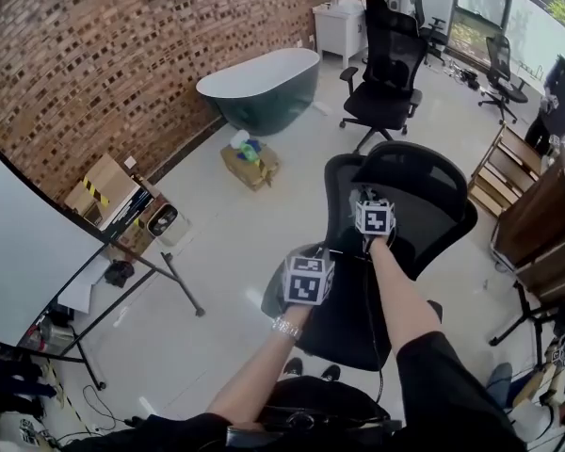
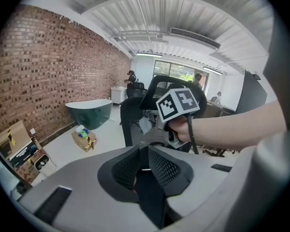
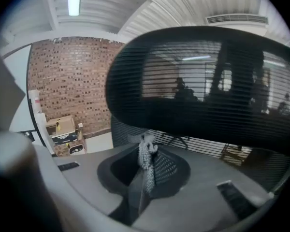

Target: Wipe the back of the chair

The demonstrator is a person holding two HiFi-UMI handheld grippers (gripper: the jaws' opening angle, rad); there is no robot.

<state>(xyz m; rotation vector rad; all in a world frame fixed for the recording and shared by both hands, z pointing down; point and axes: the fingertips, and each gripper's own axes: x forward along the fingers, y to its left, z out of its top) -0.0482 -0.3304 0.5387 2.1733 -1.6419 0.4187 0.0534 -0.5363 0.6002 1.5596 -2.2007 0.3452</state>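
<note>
Left tongs (image 2: 144,164) closed, nothing between them. Beyond, a hand (image 2: 184,129) holds the right tongs (image 2: 157,123), grey cloth (image 2: 145,125) at the chair (image 2: 128,113) back.

I see a black mesh chair back (image 1: 424,196), grey speckled cloth (image 3: 145,156), red-brown brick wall (image 1: 94,55), teal bathtub (image 1: 264,92).

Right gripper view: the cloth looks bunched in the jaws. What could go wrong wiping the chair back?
1. The cloth sticks out of the right gripper only as a small bunch, so the hard jaw tips may scrape the mesh chair back.
2. The left gripper is shut on nothing and doesn't steady the chair, which may turn under pressure.
</note>
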